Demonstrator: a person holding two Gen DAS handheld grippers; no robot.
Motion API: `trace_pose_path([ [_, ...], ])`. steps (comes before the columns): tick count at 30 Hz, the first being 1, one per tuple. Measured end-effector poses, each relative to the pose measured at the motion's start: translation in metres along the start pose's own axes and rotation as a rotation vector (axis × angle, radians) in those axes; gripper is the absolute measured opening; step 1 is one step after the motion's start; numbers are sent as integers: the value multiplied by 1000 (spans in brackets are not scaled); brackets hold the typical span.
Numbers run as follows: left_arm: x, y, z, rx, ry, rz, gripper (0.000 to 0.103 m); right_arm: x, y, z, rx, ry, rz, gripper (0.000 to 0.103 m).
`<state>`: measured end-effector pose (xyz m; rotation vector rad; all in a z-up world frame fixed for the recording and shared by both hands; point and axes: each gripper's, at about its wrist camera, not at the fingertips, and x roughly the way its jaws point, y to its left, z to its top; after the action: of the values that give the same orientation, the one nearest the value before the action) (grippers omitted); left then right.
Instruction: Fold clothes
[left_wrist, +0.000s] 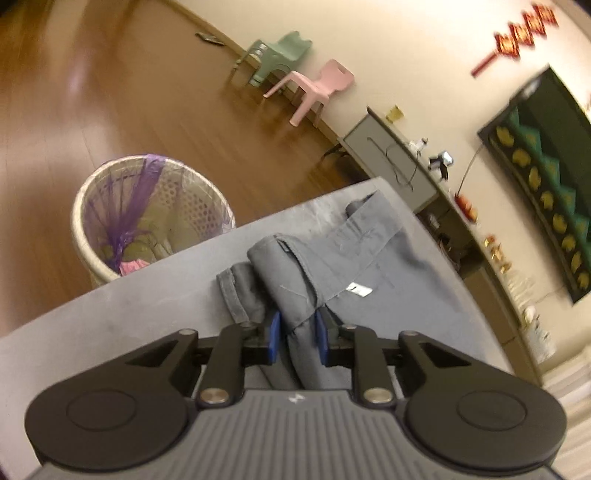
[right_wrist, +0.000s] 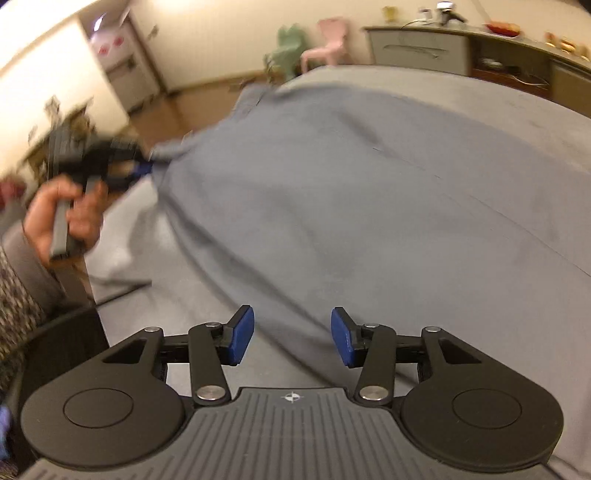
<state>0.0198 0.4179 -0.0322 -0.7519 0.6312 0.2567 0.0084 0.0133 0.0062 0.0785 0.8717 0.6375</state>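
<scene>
A grey garment (left_wrist: 354, 258) lies on the grey table (left_wrist: 110, 332). My left gripper (left_wrist: 297, 332) is shut on a bunched fold of the garment, with cloth pinched between its blue pads. In the right wrist view the garment (right_wrist: 332, 192) spreads wide over the table (right_wrist: 480, 110), and the left gripper (right_wrist: 142, 170) holds its lifted left edge, blurred. My right gripper (right_wrist: 291, 338) is open and empty, just above the garment's near edge.
A perforated bin (left_wrist: 147, 218) with a purple bag stands on the wood floor by the table's left edge. Green (left_wrist: 284, 55) and pink (left_wrist: 317, 88) plastic chairs stand by the far wall. A grey sideboard (left_wrist: 399, 162) with clutter runs along the wall.
</scene>
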Motion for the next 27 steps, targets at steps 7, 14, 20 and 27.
trace_pose_path([
  [7,4,-46,-30,182,34,99,23,1,-38,-6,54,-75,-220,50],
  [14,12,-88,-59,348,77,189,21,-16,-7,-40,-53,-7,-98,51],
  [20,-5,-136,-83,499,79,95,22,-79,-66,-28,37,-195,-261,51],
  [27,16,-155,-104,618,157,112,23,-132,-161,-83,139,-109,-555,51],
])
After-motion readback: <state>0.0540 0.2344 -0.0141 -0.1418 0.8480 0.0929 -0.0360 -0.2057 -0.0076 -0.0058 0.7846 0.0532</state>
